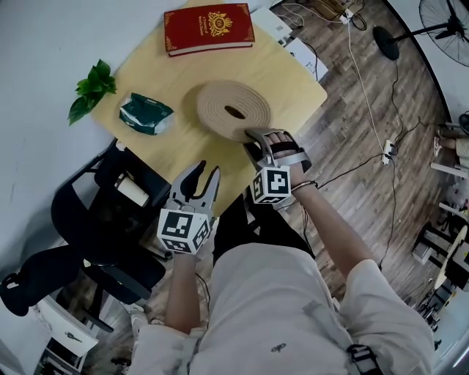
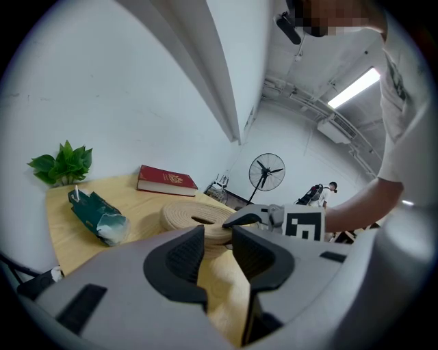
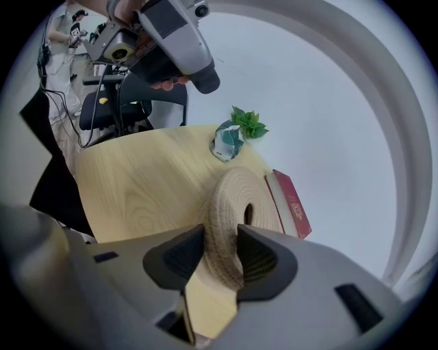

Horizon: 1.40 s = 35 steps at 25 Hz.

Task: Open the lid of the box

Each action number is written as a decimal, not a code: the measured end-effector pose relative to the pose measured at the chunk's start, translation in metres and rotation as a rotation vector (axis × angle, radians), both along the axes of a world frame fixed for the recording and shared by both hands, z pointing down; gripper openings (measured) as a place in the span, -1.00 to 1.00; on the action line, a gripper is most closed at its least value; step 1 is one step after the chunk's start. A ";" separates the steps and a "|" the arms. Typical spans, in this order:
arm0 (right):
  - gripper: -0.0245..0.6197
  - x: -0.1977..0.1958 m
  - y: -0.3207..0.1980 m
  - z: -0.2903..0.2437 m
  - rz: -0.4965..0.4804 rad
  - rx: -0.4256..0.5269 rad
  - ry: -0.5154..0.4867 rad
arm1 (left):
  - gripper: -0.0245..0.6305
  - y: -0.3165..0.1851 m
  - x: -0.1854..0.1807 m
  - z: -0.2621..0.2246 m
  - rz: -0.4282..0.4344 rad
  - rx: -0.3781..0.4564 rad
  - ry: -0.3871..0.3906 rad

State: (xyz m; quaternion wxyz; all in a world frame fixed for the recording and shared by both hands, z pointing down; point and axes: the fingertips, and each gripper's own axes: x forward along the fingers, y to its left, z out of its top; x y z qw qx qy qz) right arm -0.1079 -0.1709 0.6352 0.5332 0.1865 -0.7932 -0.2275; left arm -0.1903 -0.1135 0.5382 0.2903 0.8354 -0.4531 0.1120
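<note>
A round woven box lid (image 1: 233, 110) with a hole in its middle lies flat on the light wooden table (image 1: 168, 80). My right gripper (image 1: 260, 138) is at the lid's near edge. In the right gripper view the woven rim (image 3: 236, 205) fills the gap between the two pads, and the right gripper (image 3: 220, 256) is shut on it. My left gripper (image 1: 198, 179) hovers off the table's front-left edge, well short of the lid, with its jaws apart. The left gripper view shows nothing between the jaws of this gripper (image 2: 219, 256); the lid (image 2: 195, 217) lies beyond it.
A red book (image 1: 209, 28) lies at the table's far side. A crumpled green packet (image 1: 145, 113) and a leafy plant (image 1: 91, 88) sit to the left. A black chair (image 1: 110, 220) stands below the left edge. Cables and a fan (image 1: 440, 22) are on the floor at right.
</note>
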 end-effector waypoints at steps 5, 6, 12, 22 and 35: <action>-0.50 -0.002 0.001 -0.011 -0.001 0.011 -0.010 | -0.56 0.000 0.000 -0.012 0.007 0.018 0.002; -0.51 -0.002 0.001 -0.014 -0.003 0.015 -0.011 | -0.56 -0.001 0.000 -0.015 0.011 0.023 0.001; -0.56 -0.010 0.000 -0.037 0.014 0.038 -0.060 | -0.56 0.000 -0.002 -0.032 0.020 0.058 0.000; -0.61 -0.011 -0.008 -0.065 0.014 0.101 -0.079 | -0.56 0.003 0.000 -0.054 0.023 0.107 0.002; -0.65 0.008 -0.027 -0.096 0.018 0.152 -0.101 | -0.56 0.001 0.009 -0.076 -0.023 0.153 -0.019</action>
